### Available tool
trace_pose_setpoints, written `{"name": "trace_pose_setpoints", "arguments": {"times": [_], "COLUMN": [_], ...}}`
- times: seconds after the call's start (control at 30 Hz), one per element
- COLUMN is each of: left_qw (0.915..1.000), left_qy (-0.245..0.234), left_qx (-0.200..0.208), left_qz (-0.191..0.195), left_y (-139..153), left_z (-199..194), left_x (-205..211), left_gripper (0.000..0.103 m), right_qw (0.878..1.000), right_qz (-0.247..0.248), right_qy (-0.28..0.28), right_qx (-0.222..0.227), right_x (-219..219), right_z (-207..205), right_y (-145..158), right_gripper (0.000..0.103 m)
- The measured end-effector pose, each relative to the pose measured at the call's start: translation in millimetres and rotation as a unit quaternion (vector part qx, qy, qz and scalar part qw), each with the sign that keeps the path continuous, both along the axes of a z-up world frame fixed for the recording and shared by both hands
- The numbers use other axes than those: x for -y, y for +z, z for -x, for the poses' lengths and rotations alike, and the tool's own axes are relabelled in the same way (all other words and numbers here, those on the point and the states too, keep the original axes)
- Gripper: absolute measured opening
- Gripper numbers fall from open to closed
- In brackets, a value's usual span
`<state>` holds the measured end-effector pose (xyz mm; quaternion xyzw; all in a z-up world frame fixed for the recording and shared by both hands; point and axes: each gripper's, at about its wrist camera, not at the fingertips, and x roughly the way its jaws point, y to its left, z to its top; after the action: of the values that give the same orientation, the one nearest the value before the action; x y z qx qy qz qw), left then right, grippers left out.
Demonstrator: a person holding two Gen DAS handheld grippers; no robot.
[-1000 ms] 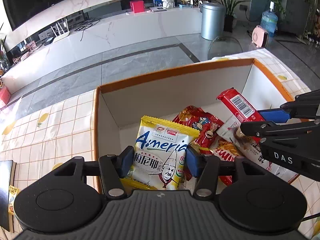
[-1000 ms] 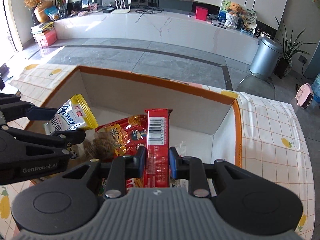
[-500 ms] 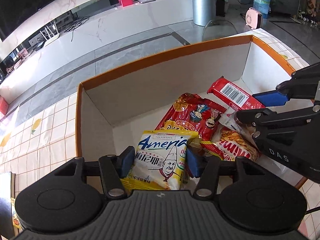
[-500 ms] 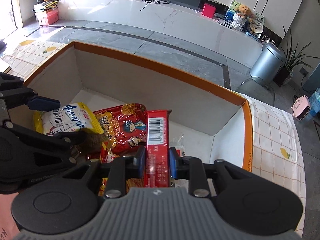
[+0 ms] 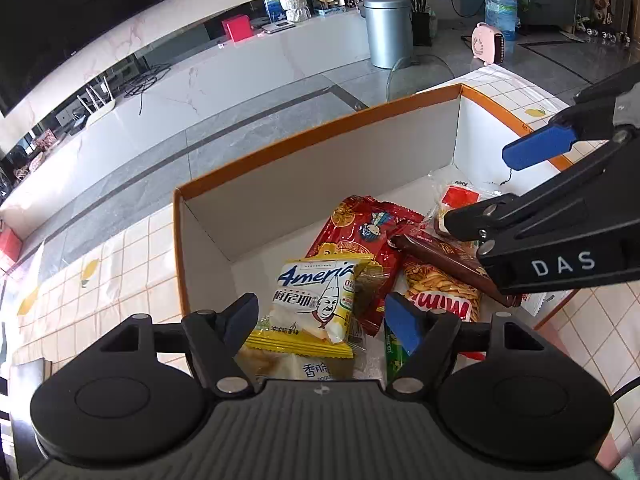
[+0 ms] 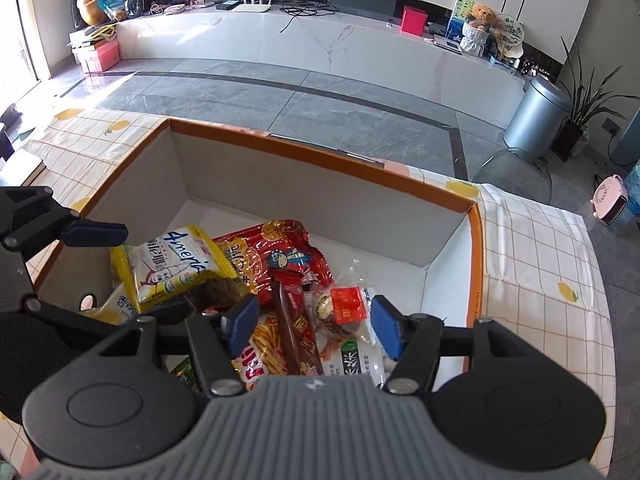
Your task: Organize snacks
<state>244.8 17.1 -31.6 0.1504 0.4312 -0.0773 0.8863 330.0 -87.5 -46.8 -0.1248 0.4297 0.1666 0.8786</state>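
since a second ago both packets have dropped from our grip into the white box (image 6: 452, 248). the left tongs (image 5: 320, 316) are opening just above the yellow america packet (image 5: 316, 300); the right tongs (image 6: 308, 320) are opening over the brown bar (image 6: 296, 332), whose long axis runs straight away from them, between the pads but untouched.
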Motion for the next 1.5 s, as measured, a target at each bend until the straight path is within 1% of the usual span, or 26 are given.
{"name": "trace_pose_setpoints", "arguments": {"times": [0.07,0.17,0.37,0.4,0.57,0.67,0.77,0.87,0.93,1.07,1.27,1.4,1.5], "left_qw": [0.9999,0.9991,0.9941,0.9926,0.9844,0.9790,0.9734,0.9680,0.9646,0.9616,0.9633,0.9669,0.9697], "left_qy": [0.003,0.012,0.042,0.047,0.069,0.083,0.095,0.104,0.108,0.114,0.125,0.130,0.140], "left_qx": [0.015,0.040,0.097,0.109,0.156,0.181,0.205,0.224,0.235,0.243,0.235,0.215,0.196], "left_qz": [-0.005,-0.003,0.023,0.026,0.041,0.042,0.039,0.045,0.052,0.058,0.039,0.045,0.040], "left_y": [8.6,24.3,55.8,60.4,79.7,88.7,97.3,104.3,107.0,104.9,88.0,72.4,57.5], "left_z": [7.0,20.2,49.7,55.4,82.8,99.2,114.4,130.9,142.3,157.5,166.6,169.1,169.0], "left_x": [1.0,1.0,-4.3,-6.3,-12.7,-15.2,-16.7,-17.9,-17.9,-18.2,-14.4,-13.7,-15.2], "left_gripper": [0.086,0.087,0.087,0.087,0.088,0.088,0.089,0.092,0.094,0.095,0.095,0.095,0.095], "right_qw": [1.000,0.999,0.995,0.994,0.988,0.984,0.978,0.972,0.969,0.966,0.963,0.963,0.964], "right_qz": [-0.003,-0.007,-0.029,-0.036,-0.070,-0.088,-0.107,-0.125,-0.128,-0.130,-0.156,-0.132,-0.115], "right_qy": [0.002,0.002,-0.011,-0.016,-0.032,-0.041,-0.045,-0.045,-0.044,-0.039,-0.048,-0.064,-0.078], "right_qx": [0.014,0.034,0.093,0.102,0.133,0.150,0.173,0.196,0.207,0.221,0.217,0.227,0.226], "right_x": [3.3,7.2,23.9,28.2,45.6,53.4,60.9,65.5,66.0,62.0,59.2,53.4,50.3], "right_z": [7.5,20.1,56.9,64.3,97.8,118.5,141.8,169.1,184.6,213.6,242.8,255.9,258.5], "right_y": [13.7,31.5,66.3,71.3,88.3,96.0,101.7,104.1,103.1,95.4,78.1,63.5,49.4], "right_gripper": [0.067,0.071,0.081,0.084,0.086,0.089,0.094,0.095,0.099,0.099,0.099,0.099,0.099]}}
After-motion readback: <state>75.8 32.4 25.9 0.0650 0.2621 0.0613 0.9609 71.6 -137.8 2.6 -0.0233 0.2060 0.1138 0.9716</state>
